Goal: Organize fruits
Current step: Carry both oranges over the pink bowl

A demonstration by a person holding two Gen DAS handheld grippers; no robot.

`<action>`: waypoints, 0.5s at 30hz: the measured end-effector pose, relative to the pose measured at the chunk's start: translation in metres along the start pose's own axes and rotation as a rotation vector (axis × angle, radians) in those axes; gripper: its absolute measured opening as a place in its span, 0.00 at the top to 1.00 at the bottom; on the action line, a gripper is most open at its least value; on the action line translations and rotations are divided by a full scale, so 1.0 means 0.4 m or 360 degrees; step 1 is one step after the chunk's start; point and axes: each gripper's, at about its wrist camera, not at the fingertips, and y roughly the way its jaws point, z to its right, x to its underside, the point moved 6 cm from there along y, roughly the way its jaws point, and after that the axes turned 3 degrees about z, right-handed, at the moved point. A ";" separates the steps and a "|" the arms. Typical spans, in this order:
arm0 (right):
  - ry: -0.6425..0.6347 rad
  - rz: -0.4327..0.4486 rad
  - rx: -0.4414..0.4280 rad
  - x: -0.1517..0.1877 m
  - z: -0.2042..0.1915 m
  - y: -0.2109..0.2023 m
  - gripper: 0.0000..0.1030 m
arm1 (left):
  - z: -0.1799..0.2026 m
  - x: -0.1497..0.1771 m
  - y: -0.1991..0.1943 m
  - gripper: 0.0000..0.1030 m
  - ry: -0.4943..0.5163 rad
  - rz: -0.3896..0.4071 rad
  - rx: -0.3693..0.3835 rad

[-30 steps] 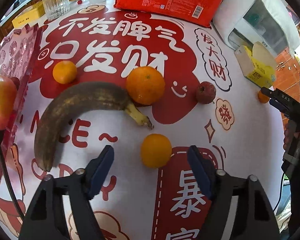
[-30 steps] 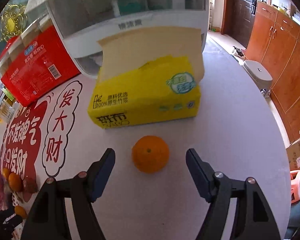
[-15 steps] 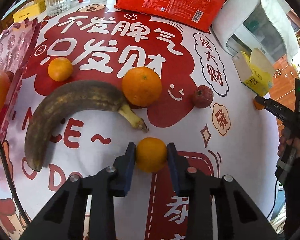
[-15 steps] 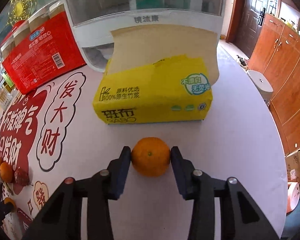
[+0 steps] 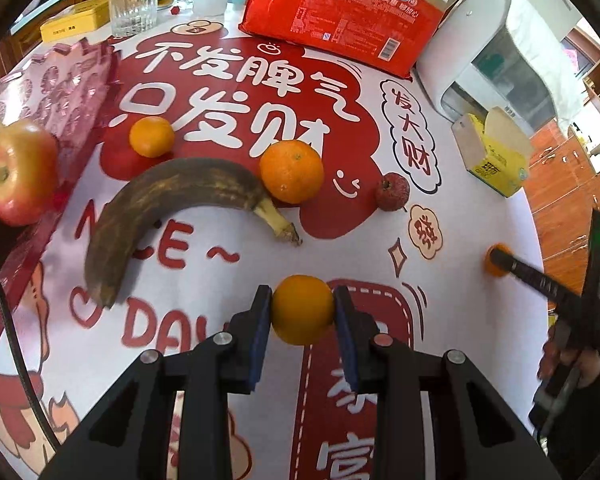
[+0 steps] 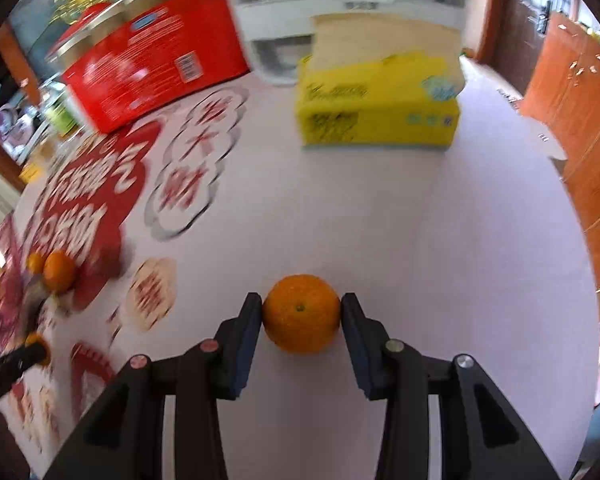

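Left claw (image 5: 302, 309) is clenched on a small orange (image 5: 303, 309) at 6 o'clock on the tabletop (image 5: 460, 240), below the banana (image 5: 160, 204); right claw (image 6: 301, 314) grips a second orange (image 6: 301, 313) at 6 o'clock from the yellow tissue box (image 6: 376, 116). Each fruit is judged light, round, firm-skinned yet bruisable, best pinched across its widest girth. A second earlier both claws stood wide with the oranges loose between them; the right-wrist view now blurs with sideways travel.

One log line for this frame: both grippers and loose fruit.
left gripper: shut on tangerine | right gripper: shut on mandarin | loose: banana, large orange
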 end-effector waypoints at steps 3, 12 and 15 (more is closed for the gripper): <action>-0.0026 -0.0036 -0.0060 0.054 -0.048 -0.024 0.60 | -0.009 0.017 -0.031 0.72 -0.0005 0.0006 0.0009; -0.0094 -0.0062 -0.0166 0.180 -0.208 -0.105 0.60 | -0.082 0.070 -0.135 0.71 -0.0058 0.0056 0.0040; -0.0114 -0.0064 -0.0222 0.208 -0.267 -0.127 0.60 | -0.126 0.096 -0.167 0.71 -0.0080 0.0061 0.0017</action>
